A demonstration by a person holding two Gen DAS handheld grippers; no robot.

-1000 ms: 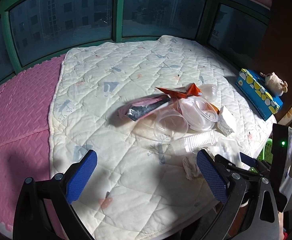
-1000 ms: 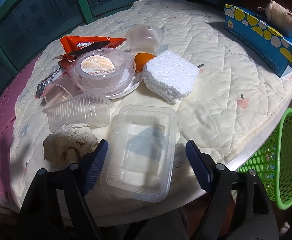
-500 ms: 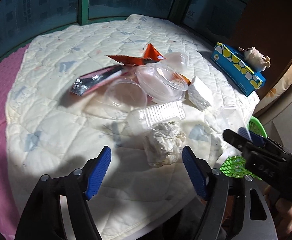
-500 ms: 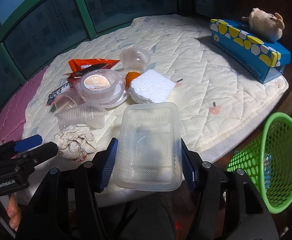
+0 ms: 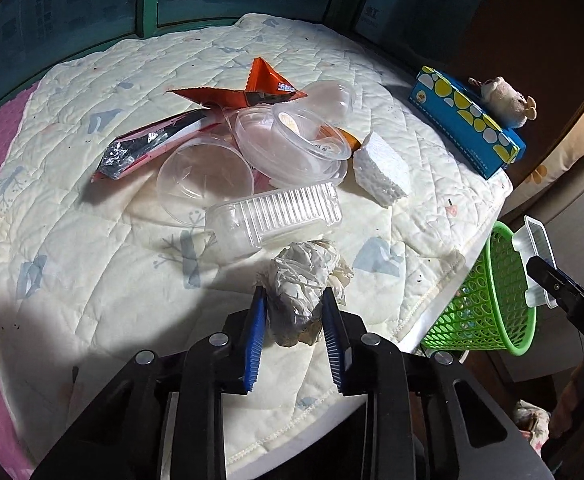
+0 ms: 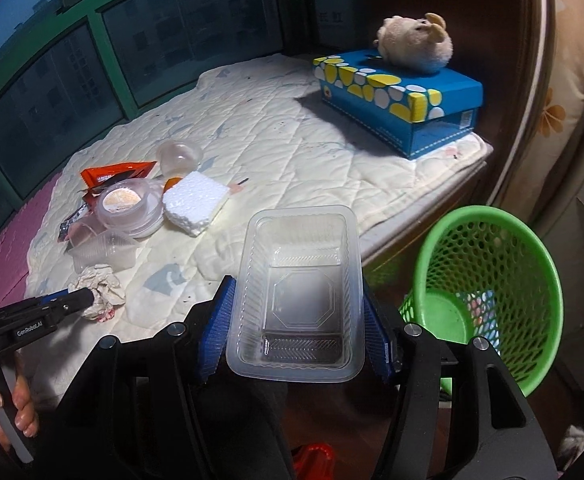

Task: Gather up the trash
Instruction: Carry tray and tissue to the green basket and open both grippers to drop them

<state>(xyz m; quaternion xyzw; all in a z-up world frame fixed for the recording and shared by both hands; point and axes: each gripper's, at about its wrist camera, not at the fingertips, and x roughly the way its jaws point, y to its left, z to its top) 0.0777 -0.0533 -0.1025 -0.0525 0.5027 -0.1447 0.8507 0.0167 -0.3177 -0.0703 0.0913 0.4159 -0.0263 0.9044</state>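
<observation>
On quilted mat (image 5: pixel 92 248), left gripper (image 5: pixel 295 300) jaws pinched on crumpled paper wad (image 5: pixel 302 280) near front edge. Right gripper (image 6: pixel 298 308) jaws clamped on clear plastic tray (image 6: pixel 300 280), held off the mat beside green mesh basket (image 6: pixel 488 280).

"GenRobot.AI" stood in white letters on the black left gripper (image 6: pixel 80 298), and "DAS" was readable on the black right gripper (image 5: pixel 548 280); the wrapper print was too small.

crumpled paper wad (image 5: pixel 304 280) on quilt, clear plastic tray (image 6: pixel 298 292) lifted, level
</observation>
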